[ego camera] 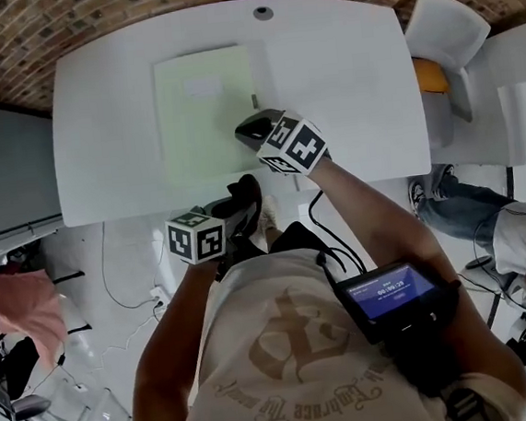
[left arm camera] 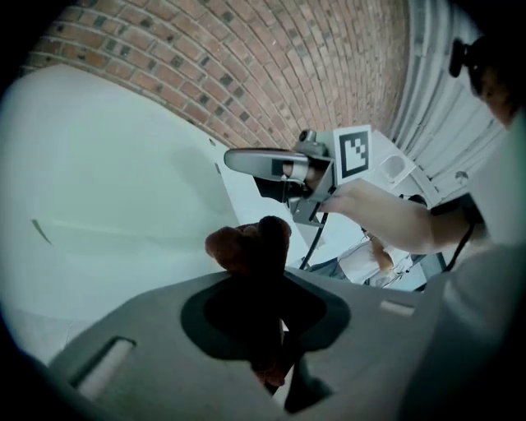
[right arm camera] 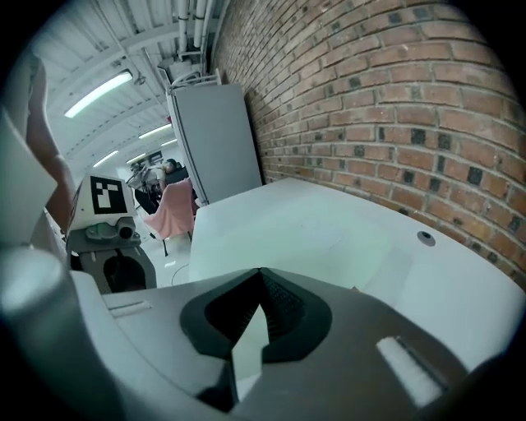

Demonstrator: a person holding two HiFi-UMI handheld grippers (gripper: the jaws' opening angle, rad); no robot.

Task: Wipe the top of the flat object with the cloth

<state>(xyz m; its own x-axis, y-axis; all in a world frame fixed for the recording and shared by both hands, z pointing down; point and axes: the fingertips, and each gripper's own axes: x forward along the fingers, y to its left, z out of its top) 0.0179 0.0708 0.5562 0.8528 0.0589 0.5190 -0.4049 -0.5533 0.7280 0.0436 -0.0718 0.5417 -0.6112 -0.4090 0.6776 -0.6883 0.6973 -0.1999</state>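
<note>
A pale green flat sheet [ego camera: 206,113] lies on the white table [ego camera: 352,76]; it also shows faintly in the right gripper view [right arm camera: 329,238]. My right gripper [ego camera: 248,130] hovers at the sheet's lower right edge, jaws closed tip to tip with nothing seen between them, and it appears in the left gripper view [left arm camera: 246,161] too. My left gripper [ego camera: 246,197] hangs in front of the table's near edge, below the sheet. It is shut on a bunched brown cloth [left arm camera: 251,247], which sticks out past the jaws.
A cable hole [ego camera: 263,12] sits at the table's far edge against the brick wall [right arm camera: 394,99]. A white chair [ego camera: 444,25] stands at the right, a grey cabinet [right arm camera: 215,140] at the left. A pink garment [ego camera: 18,312] drapes low on the left.
</note>
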